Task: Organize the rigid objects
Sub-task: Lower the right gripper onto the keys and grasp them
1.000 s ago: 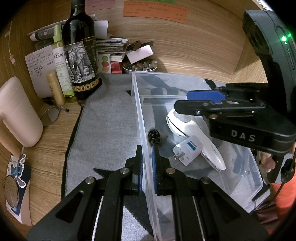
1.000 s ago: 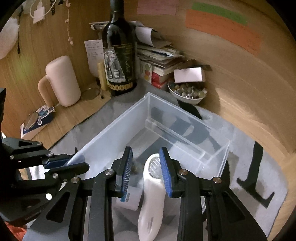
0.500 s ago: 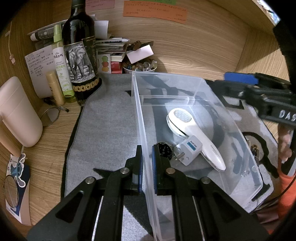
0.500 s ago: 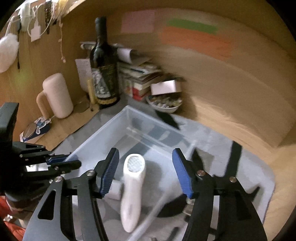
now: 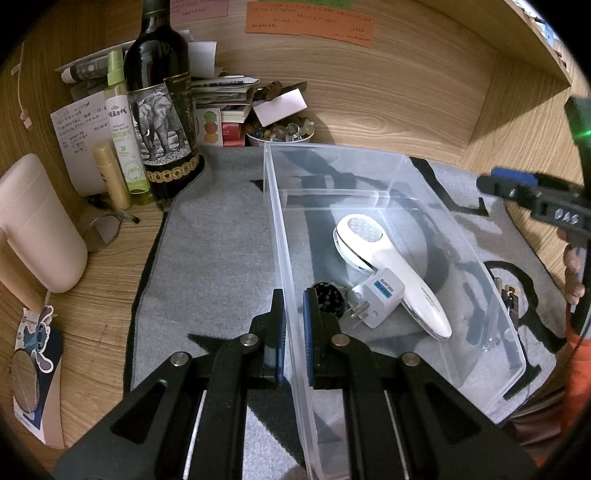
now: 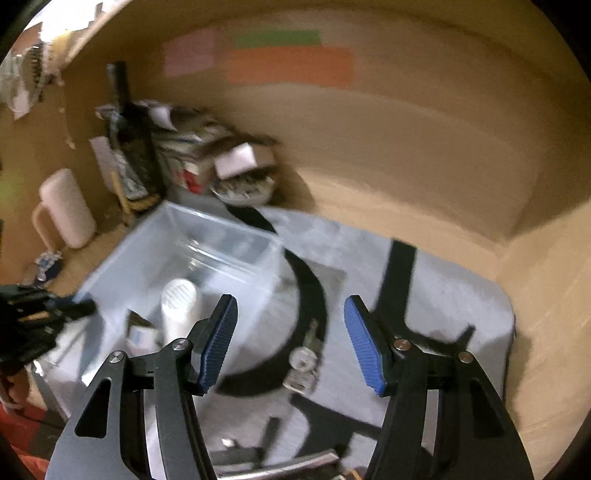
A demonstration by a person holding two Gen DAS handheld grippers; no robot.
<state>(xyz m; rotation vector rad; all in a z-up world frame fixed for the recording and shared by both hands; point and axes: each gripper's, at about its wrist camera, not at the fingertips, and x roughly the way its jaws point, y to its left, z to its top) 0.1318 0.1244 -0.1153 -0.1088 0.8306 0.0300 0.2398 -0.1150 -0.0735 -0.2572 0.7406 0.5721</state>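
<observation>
I'm pinching the clear bin's (image 5: pixel 373 173) thin, slick left wall in my left tongs (image 5: pixel 293 328).
Right tongs (image 6: pixel 290 341) are hanging wide and empty, lower centre, over a small clear piece (image 6: pixel 301 363) on the mat: light, rigid, best taken across its narrow sides.

A cluttered home desk nook, walled in with wood.

Wood-grain panels (image 5: pixel 406 96) enclose the desktop, with coloured paper notes (image 5: pixel 310 20) stuck on the back wall. In the corner stand a wine bottle (image 5: pixel 160 110) with an elephant label, a green spray bottle (image 5: pixel 123 129), stacked books and papers (image 5: pixel 221 96), a bowl of small stones (image 5: pixel 280 131) and a handwritten note (image 5: pixel 79 136); a grey mat (image 5: pixel 214 240) covers the desk.
</observation>
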